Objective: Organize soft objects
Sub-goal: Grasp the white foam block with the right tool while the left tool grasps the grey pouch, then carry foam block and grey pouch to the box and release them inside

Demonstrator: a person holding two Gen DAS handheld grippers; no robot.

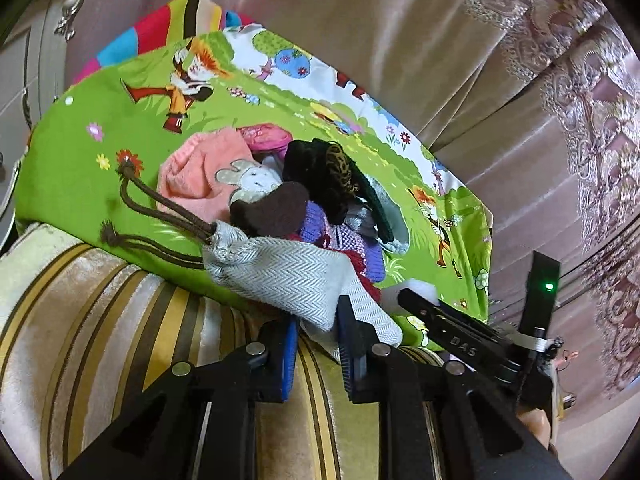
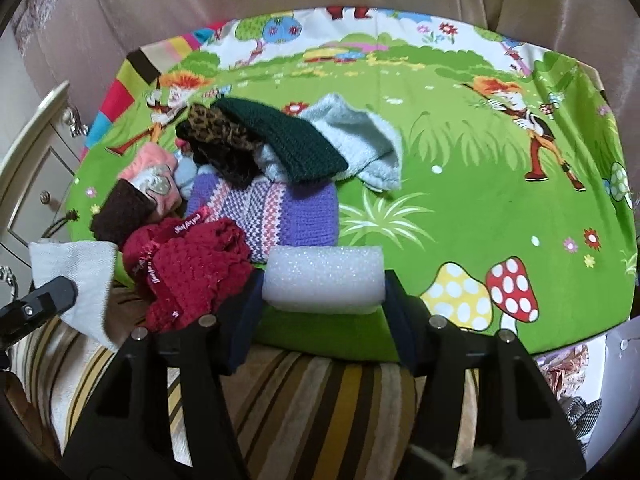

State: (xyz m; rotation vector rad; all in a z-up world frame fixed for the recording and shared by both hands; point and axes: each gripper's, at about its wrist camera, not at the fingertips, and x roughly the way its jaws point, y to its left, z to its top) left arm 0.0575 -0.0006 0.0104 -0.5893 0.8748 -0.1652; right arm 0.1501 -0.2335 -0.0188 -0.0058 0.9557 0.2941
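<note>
A green cartoon-print cloth (image 2: 460,168) lies over a striped cushion (image 1: 100,320), beige curtains (image 1: 360,40) hanging behind.

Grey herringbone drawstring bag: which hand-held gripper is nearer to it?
Left. The left hand-held gripper is shut on the grey herringbone drawstring bag; the right hand-held gripper holds a white foam block, apart from the bag.
</note>
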